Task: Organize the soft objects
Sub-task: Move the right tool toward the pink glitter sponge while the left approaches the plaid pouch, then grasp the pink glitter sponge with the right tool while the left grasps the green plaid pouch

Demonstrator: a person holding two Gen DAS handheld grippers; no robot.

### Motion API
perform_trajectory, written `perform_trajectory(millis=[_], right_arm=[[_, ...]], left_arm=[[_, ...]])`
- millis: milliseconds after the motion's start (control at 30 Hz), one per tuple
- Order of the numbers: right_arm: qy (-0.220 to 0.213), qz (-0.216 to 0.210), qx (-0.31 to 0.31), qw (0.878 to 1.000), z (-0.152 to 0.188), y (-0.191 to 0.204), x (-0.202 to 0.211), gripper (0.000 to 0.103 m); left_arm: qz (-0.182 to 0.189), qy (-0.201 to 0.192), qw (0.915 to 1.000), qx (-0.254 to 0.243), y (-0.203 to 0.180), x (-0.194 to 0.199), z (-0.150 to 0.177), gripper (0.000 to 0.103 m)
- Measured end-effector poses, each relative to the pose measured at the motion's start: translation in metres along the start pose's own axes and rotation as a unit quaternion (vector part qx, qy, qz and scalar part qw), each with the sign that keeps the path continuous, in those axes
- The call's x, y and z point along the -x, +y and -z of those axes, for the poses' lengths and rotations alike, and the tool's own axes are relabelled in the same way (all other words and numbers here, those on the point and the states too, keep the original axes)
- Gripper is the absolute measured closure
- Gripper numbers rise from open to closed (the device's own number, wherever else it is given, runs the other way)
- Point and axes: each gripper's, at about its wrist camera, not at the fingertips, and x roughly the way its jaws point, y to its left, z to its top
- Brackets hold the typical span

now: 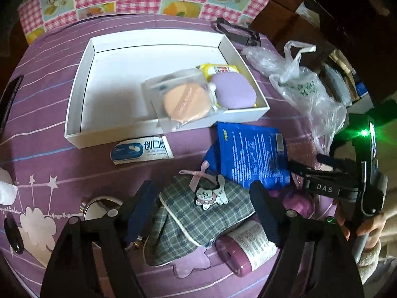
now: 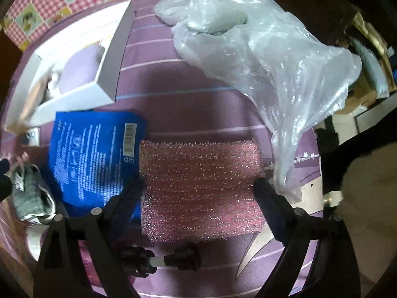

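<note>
A grey plaid pouch (image 1: 198,218) with a cat charm (image 1: 211,196) lies on the purple cloth between the fingers of my left gripper (image 1: 203,206), which stands open and straddles it from above. My right gripper (image 2: 198,191) is open over a pink glittery sponge (image 2: 198,181), one finger at each side edge of it. A blue packet (image 1: 255,154) (image 2: 91,154) lies between pouch and sponge. The white box (image 1: 74,114) holds an orange puff in a clear bag (image 1: 184,101), a lilac pad (image 1: 234,92) and a yellow packet (image 1: 218,69).
A crumpled clear plastic bag (image 2: 268,57) lies right of the box. A white plaster packet (image 1: 141,150) sits in front of the box, a purple tube (image 1: 243,250) beside the pouch, a round metal item (image 1: 99,206) at the left. A hand (image 1: 369,226) holds the right gripper's handle.
</note>
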Motion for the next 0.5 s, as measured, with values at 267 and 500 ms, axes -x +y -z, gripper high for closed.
perform_trajectory(millis=[267, 500], right_arm=[[-0.011, -0.025, -0.035, 0.999, -0.001, -0.020, 0.005, 0.034], [-0.028, -0.052, -0.083, 0.995, 0.001, -0.049, 0.015, 0.060]], left_arm=[[-0.017, 0.074, 0.9964, -0.039, -0.007, -0.029, 0.008, 0.024], [-0.031, 0.084, 0.9950, -0.044, -0.011, -0.044, 0.010, 0.039]])
